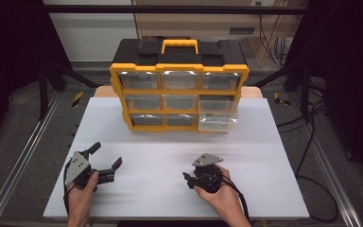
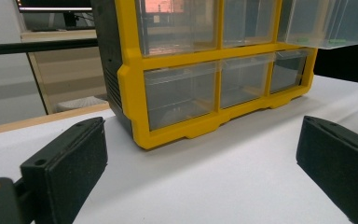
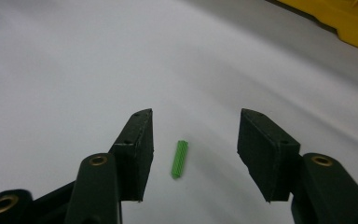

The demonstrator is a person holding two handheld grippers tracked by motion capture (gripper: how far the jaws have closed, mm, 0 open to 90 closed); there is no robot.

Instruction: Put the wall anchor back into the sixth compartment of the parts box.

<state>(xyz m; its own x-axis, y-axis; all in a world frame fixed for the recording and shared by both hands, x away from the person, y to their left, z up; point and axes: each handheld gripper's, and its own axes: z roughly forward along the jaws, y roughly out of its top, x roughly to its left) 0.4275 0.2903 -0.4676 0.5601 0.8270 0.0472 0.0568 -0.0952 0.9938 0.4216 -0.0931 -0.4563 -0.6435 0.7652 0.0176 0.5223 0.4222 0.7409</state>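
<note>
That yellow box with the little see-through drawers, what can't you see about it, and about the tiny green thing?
- Organizer box: high view, drawer contents hidden by glare and distance.
- Pulled-out drawer: left gripper view, cut off by the top edge.
- Green ribbed piece: right gripper view, too small to tell what it is; it lies between the right claw jaws, untouched.

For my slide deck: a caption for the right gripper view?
Right gripper, jaws open, straddling a small green ribbed plug on the white table.
</note>
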